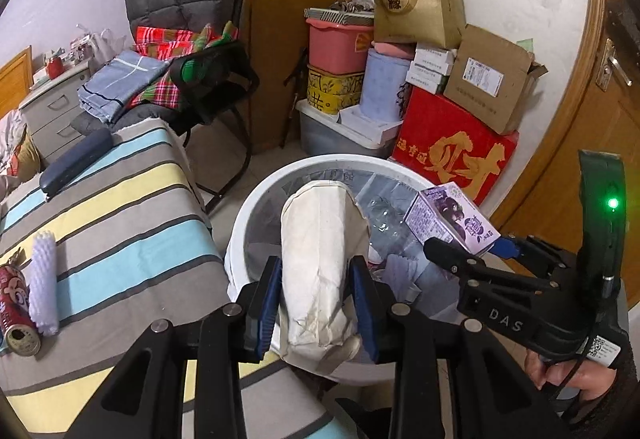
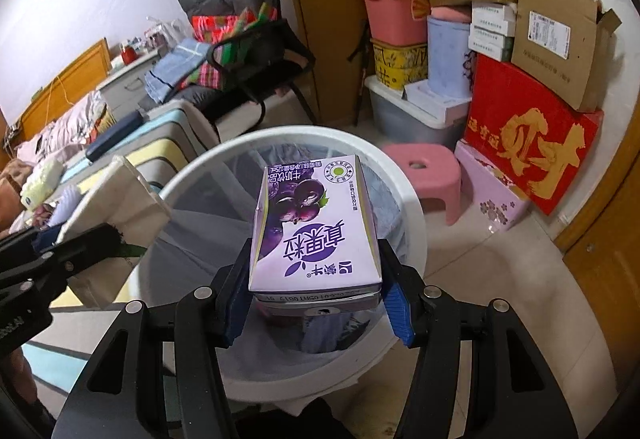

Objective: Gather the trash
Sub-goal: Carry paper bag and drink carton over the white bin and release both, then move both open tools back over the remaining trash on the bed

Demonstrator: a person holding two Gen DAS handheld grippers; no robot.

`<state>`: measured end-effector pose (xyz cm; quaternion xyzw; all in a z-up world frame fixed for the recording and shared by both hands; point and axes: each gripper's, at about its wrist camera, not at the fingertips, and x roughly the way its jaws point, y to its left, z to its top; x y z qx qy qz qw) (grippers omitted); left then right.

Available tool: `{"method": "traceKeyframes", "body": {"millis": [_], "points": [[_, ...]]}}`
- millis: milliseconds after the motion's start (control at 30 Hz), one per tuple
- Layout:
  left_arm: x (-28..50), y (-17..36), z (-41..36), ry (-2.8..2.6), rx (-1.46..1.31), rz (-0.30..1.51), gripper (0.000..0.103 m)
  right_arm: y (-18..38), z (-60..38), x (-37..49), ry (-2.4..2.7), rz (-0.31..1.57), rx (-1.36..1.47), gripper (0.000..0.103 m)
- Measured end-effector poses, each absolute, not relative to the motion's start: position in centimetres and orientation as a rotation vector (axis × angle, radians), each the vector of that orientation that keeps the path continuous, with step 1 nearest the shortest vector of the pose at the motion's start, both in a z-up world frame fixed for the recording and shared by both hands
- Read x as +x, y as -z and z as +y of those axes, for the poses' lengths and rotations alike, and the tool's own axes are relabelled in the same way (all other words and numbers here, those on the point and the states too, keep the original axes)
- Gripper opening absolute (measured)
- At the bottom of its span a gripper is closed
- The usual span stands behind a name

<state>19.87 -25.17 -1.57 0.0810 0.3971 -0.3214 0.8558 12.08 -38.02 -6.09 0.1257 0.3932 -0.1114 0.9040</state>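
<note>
Trash bin point(image 1: 256, 207), round and white, under our left gripper point(image 1: 316, 303) squeezing a crinkly paper bag point(image 1: 316, 239), our right gripper point(image 2: 316, 303) clamped on a boxy purple carton point(image 2: 316, 227), bin's bottom hidden.

The white bin point(image 2: 404, 199) stands open-topped, its mouth crowded by a cream paper bag point(image 1: 316, 259) and a purple carton point(image 2: 316, 231) held above. The striped bed point(image 1: 120, 199) hems its left side; a pink stool point(image 2: 424, 167) and stacked boxes point(image 2: 532, 143) stand behind.
</note>
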Motion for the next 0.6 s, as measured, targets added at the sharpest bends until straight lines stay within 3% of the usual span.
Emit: {"method": "traceKeyframes", "body": {"millis": [167,300,600], "points": [[20.7,2.3,-25.8,0.667,0.163,0.851,0.040,6.7,-38.6,12.8,0.222,0.847,0.234,0.058],[21.0,2.4,-25.7,0.670,0.156,0.854,0.056,7.1,-39.0,12.9,0.216,0.855,0.250,0.059],[20.6,1.5,-24.2,0.648,0.126,0.831,0.059,6.4,-38.8,12.0,0.233,0.812,0.268,0.060]]}}
